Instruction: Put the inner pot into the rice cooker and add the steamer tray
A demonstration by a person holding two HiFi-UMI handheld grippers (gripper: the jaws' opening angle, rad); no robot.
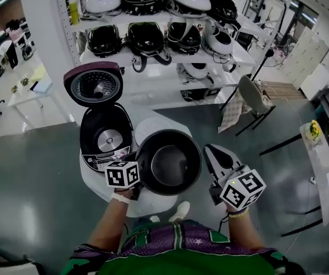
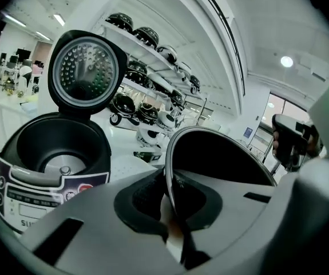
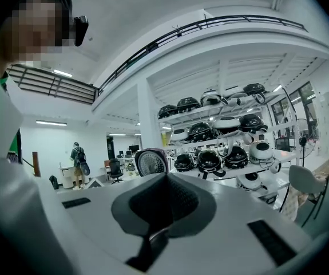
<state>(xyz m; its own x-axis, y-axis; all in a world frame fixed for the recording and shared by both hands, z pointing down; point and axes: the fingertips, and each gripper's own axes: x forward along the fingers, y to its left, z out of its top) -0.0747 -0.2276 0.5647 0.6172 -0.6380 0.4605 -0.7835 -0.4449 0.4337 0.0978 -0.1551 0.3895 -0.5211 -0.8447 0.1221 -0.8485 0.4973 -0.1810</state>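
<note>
The black inner pot (image 1: 169, 162) hangs tilted above the white round table (image 1: 153, 126), just right of the open rice cooker (image 1: 106, 136), whose lid (image 1: 93, 85) stands up. My left gripper (image 1: 137, 173) is shut on the pot's near-left rim. In the left gripper view the thin rim (image 2: 169, 176) runs between the pads, with the pot's dark inside (image 2: 221, 153) to the right and the empty cooker well (image 2: 58, 148) to the left. My right gripper (image 1: 211, 150) is held right of the pot, shut and empty; its jaws (image 3: 165, 202) meet with nothing between them.
Shelves (image 1: 164, 22) loaded with several other rice cookers stand behind the table. A chair (image 1: 253, 96) with a draped cloth is at the right. Grey floor surrounds the table. A person (image 3: 77, 156) stands far off in the right gripper view.
</note>
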